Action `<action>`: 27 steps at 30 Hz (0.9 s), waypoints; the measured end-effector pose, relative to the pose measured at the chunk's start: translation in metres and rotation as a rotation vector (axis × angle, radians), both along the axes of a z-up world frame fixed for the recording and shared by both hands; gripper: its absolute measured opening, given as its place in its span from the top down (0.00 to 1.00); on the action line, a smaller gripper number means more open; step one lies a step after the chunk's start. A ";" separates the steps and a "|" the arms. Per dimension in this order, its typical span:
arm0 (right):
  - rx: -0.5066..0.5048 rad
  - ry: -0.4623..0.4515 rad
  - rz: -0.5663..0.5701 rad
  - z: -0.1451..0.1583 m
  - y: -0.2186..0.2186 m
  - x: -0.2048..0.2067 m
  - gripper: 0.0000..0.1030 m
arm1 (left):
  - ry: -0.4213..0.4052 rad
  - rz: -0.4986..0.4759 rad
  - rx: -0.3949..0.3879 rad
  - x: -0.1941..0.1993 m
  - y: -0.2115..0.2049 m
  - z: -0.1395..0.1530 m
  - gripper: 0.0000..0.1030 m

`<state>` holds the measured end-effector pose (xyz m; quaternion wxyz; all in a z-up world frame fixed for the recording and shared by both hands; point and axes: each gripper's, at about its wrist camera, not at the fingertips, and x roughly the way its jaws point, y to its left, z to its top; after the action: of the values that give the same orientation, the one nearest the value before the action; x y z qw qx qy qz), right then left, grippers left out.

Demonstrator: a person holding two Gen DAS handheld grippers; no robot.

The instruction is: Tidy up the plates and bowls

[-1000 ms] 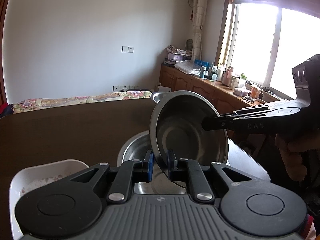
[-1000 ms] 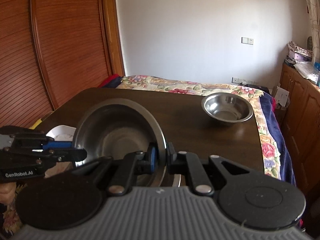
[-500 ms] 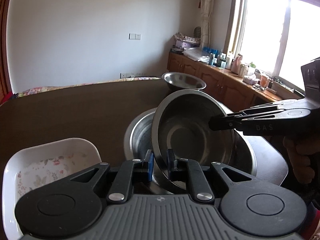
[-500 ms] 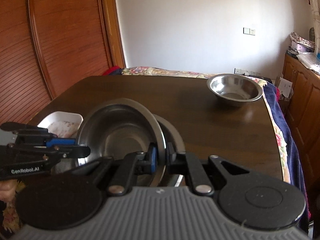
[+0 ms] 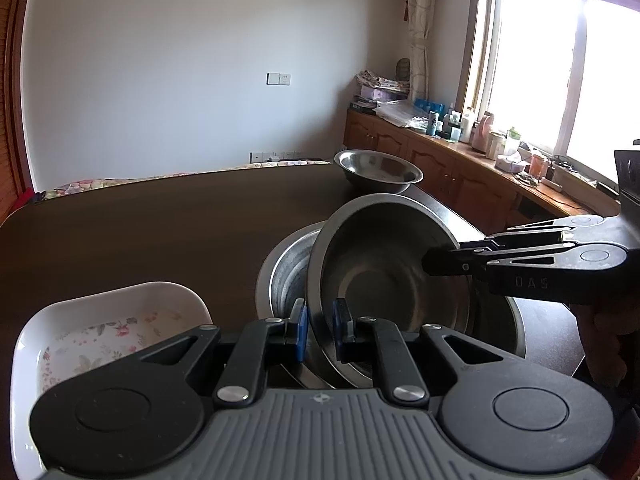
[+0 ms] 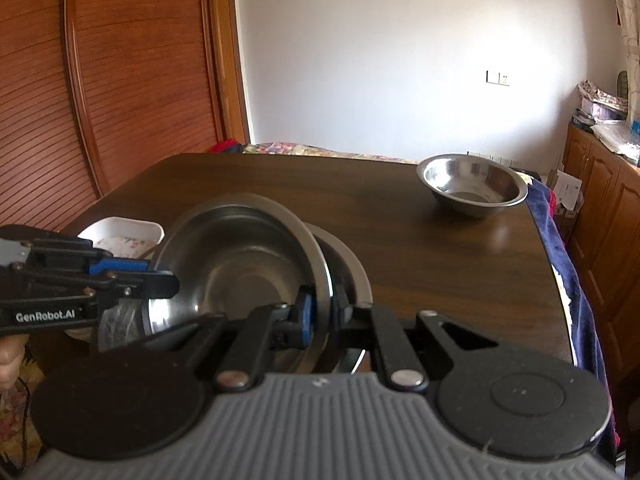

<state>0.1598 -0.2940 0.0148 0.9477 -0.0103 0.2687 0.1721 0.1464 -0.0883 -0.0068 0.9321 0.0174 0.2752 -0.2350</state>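
A shiny metal bowl is tipped up on its edge, and both tools hold it. The left gripper pinches the near rim between its blue pads, closed tight on it. The right gripper pinches the rim on the other side, closed tight on it too. The tipped bowl sits partly inside a bigger metal bowl that rests flat on the dark wooden table. Nothing is inside either bowl.

Just beside the big bowl is a white dish with small flowers painted on its bottom. It holds nothing. Far across the table, near the edge, a third metal bowl stands alone, well apart from the others. It holds nothing too.

In the left wrist view, the right tool reaches in from the side and covers part of the tipped bowl's rim. In the right wrist view, the left tool does the same and hides part of the white dish.

Only the left wrist view shows the bright window and the long wooden cabinet with bottles and boxes on top. Only the right wrist view shows the big brown wooden doors. Both views show the plain white wall and a flowery cover past the table.
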 end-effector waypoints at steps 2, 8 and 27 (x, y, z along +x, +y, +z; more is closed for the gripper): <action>-0.003 -0.022 -0.005 -0.001 0.001 -0.004 0.88 | 0.002 0.002 -0.003 -0.001 0.001 0.001 0.60; 0.003 -0.072 -0.022 -0.001 0.003 -0.013 0.86 | -0.040 0.009 -0.006 -0.013 0.010 0.014 0.60; 0.002 -0.214 -0.045 0.006 0.009 -0.056 0.86 | -0.147 0.018 -0.018 -0.042 0.020 0.029 0.50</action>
<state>0.1042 -0.2847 0.0207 0.9746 -0.0215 0.1660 0.1491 0.1042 -0.0680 0.0222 0.9519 0.0240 0.2040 -0.2272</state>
